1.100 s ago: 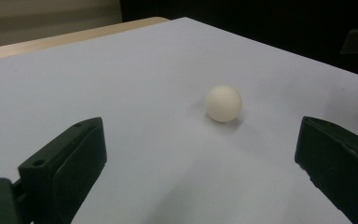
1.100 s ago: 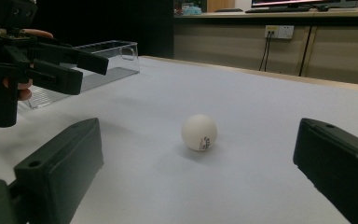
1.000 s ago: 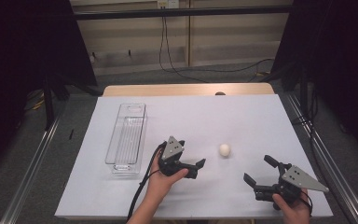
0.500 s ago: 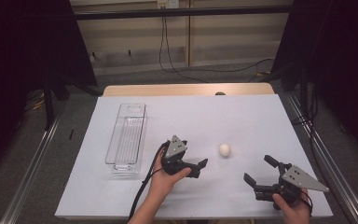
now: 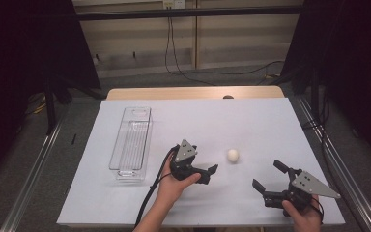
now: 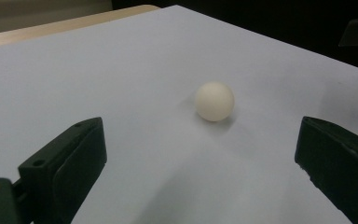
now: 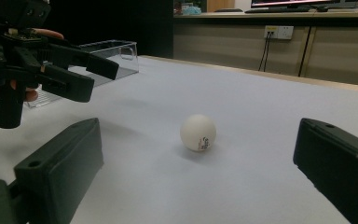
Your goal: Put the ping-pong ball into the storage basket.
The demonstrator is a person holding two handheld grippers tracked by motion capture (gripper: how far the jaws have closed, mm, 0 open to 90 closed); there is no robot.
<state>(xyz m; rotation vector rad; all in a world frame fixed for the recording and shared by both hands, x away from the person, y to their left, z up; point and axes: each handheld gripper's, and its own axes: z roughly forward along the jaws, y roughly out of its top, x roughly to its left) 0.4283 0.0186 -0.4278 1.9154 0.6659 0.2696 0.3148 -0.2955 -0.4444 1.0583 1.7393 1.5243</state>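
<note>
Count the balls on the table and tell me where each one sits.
1. The white ball sits on the white table sheet, just ahead of the open left gripper and up-left of the right gripper. The clear bin looks empty.

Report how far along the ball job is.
Nothing is done yet: the white ball lies free on the table. In hand: the left gripper is open, pointing at it. Left: gripping it, perhaps moving it to the clear bin. The right gripper is open, apart.
</note>
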